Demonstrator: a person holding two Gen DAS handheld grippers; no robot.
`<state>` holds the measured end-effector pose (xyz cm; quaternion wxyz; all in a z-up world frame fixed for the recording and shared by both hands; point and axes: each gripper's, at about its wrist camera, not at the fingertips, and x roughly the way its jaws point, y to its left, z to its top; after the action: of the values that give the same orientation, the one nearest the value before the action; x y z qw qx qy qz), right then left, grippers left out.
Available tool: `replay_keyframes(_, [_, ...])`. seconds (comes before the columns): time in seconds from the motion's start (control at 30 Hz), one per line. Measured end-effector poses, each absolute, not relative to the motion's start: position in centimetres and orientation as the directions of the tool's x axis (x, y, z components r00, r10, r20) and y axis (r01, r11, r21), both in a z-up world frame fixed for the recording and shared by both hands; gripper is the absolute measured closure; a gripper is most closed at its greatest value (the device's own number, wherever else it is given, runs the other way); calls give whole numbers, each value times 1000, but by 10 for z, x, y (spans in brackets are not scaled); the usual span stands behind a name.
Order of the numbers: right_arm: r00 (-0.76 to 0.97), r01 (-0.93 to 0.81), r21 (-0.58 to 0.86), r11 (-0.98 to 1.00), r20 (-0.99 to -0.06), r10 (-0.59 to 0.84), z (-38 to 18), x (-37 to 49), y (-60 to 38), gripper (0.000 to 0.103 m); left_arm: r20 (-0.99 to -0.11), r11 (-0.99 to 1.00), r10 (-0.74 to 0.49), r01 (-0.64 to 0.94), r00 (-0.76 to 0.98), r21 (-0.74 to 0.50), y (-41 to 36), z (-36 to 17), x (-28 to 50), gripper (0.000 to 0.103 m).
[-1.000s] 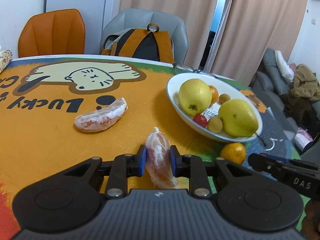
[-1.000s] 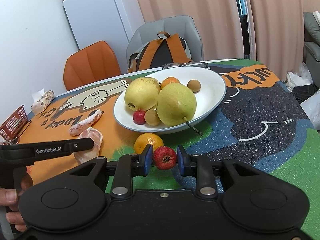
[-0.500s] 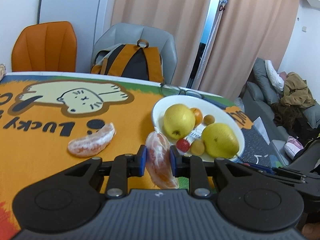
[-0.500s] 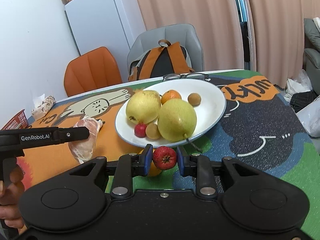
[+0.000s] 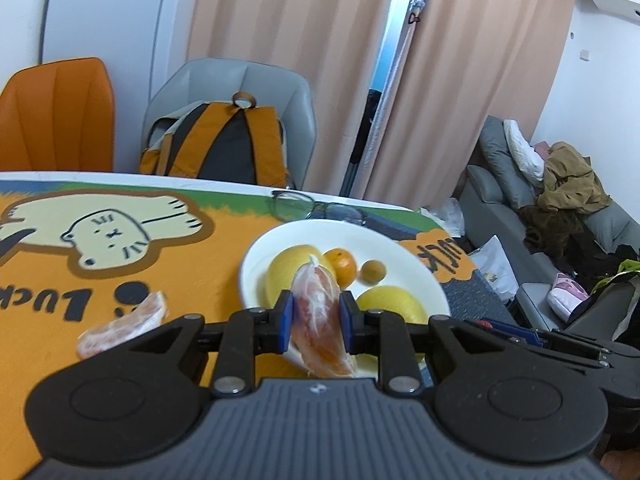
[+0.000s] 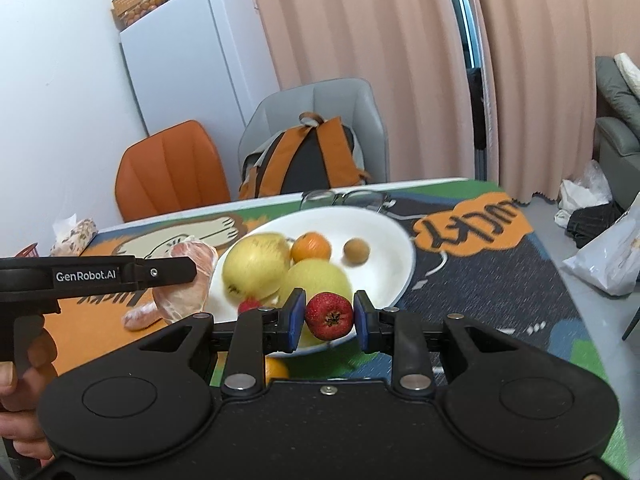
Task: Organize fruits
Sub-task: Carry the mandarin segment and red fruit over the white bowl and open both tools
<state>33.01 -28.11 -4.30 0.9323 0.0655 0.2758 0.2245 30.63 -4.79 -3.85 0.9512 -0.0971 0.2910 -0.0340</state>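
the left gripper (image 5: 316, 314) has its blue fingers (image 5: 285, 320) pinching a peeled pomelo segment (image 5: 318, 320), held upright in the air in front of the white bowl (image 5: 260, 256). the right gripper (image 6: 329, 316) has its fingers (image 6: 295, 318) pinching a small red hawthorn-like fruit (image 6: 329, 315), blossom end facing the camera, at the near rim of the same bowl. in the bowl lie two yellow pears (image 6: 256, 266), a mandarin (image 6: 311, 246), a small brown longan-like fruit (image 6: 356, 250) and another red fruit (image 6: 249, 305) – the red one mostly hidden behind the gripper. a second pomelo segment (image 5: 124, 326) lies on the orange cartoon mat of the counter (image 5: 40, 280), left of the bowl and apart from it. another mandarin (image 6: 276, 369) sits on the counter just below the bowl's near rim. a pair of glasses (image 6: 346, 199) rests behind the bowl.
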Motion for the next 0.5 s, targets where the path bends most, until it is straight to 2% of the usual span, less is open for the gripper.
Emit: replay_keyframes(0.5, [752, -380, 243, 892, -481, 451, -45, 359, -285, 76, -545, 988, -111, 32, 831, -152, -74, -41, 353, 80])
